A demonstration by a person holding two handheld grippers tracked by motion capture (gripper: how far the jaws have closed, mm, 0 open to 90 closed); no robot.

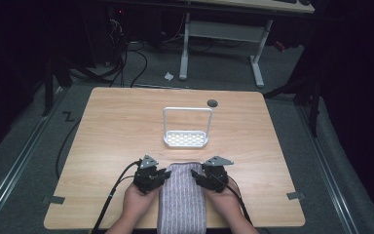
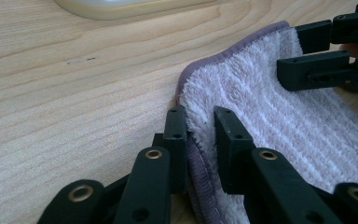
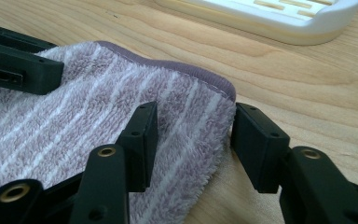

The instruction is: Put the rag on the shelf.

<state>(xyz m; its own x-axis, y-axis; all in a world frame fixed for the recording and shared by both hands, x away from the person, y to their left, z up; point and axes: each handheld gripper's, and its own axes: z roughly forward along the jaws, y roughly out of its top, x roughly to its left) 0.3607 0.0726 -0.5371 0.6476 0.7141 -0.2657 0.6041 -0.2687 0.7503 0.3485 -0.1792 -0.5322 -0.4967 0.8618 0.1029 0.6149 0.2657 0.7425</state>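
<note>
A lilac towel [image 1: 181, 200] with thin white stripes lies folded on the wooden table [image 1: 117, 131], its near end hanging over the front edge. My left gripper [image 1: 167, 174] is at the towel's far left corner. In the left gripper view its jaws [image 2: 200, 121] are closed on the raised towel [image 2: 261, 112] hem. My right gripper [image 1: 195, 174] is at the far right corner. In the right gripper view it [image 3: 193, 126] straddles the corner of the towel [image 3: 98, 93]: one jaw rests on top, the other stands on the table just outside the edge.
A white slotted tray [image 1: 186, 139] with a tall wire frame stands just beyond the towel, at mid table. A dark round spot [image 1: 213, 103] marks the table farther back. A person's hands hold both grippers at the front edge. Desk legs and cables lie on the floor behind.
</note>
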